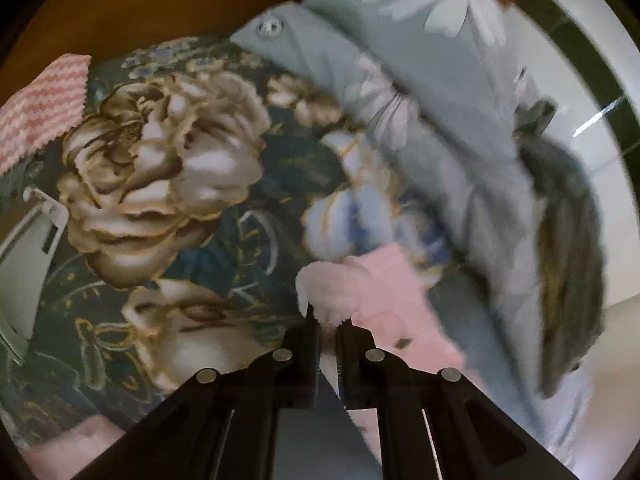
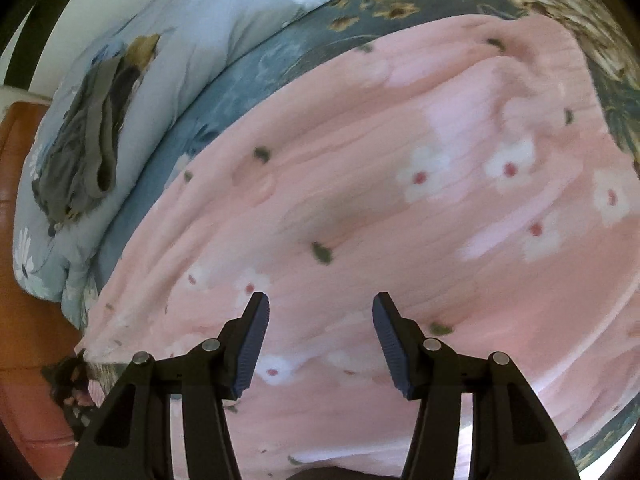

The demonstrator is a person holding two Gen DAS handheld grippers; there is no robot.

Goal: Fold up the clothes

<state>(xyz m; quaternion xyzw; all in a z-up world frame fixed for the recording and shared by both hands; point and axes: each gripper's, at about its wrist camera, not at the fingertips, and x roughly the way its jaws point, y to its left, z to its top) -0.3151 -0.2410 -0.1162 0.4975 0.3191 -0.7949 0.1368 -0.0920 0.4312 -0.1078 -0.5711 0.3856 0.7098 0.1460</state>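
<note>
Two tongs angled steeply down over the bed [image 1: 168, 184], left tongs [image 1: 329, 322] clamped on a bunched edge of the pink floral garment [image 2: 400, 184], right tongs [image 2: 320, 312] half-open above the spread garment, gripping nothing.

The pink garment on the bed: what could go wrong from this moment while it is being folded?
1. The left gripper is shut on only a thin edge of the pink garment; the soft cloth may slip out when pulled.
2. The right gripper has open jaws above the cloth, so nothing pins that side and it may drag.
3. The grey clothes on the blue quilt lie close and might be caught.
</note>
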